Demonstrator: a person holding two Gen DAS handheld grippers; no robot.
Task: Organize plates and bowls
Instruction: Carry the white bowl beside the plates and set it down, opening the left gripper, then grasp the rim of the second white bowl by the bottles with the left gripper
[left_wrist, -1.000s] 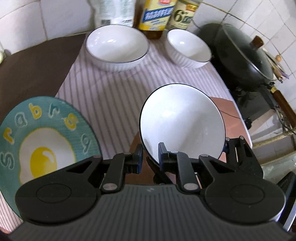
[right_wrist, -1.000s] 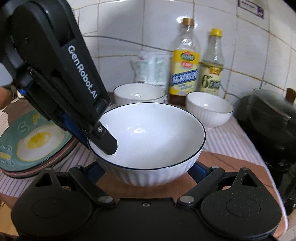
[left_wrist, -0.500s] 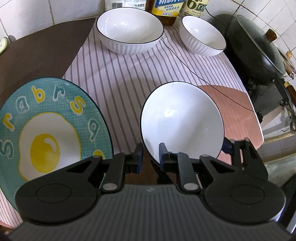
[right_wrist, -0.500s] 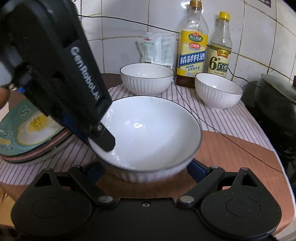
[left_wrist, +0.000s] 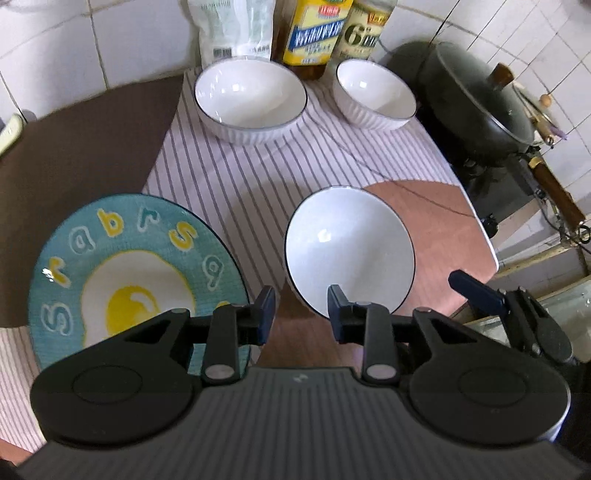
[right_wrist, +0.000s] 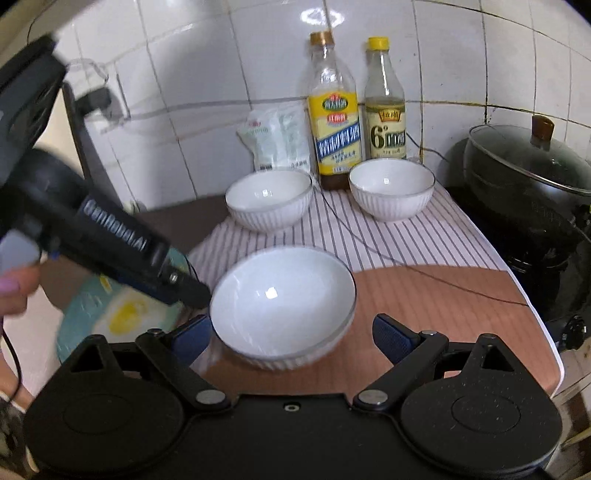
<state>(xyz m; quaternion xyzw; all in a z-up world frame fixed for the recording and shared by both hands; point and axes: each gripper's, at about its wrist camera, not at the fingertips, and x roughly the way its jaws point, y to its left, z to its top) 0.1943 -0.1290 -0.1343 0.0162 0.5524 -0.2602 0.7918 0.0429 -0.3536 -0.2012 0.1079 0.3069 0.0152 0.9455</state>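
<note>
Three bowls: near bowl (left_wrist: 349, 251) on tabletop (left_wrist: 436, 236), unsupported.
Left gripper (left_wrist: 301, 312): fingers just spread, released.
Right gripper (right_wrist: 291, 338): fingers apart, released.
Risk: a rising finger clips the rim; bowl tips.

A white ribbed bowl (left_wrist: 349, 251) with a thin dark rim is sitting upright nearest, on the surface. Two matching bowls, a wider one (left_wrist: 251, 98) and a smaller one (left_wrist: 375, 94), are standing behind. A teal fried-egg plate (left_wrist: 125, 266) is lying flat at the left.
</note>
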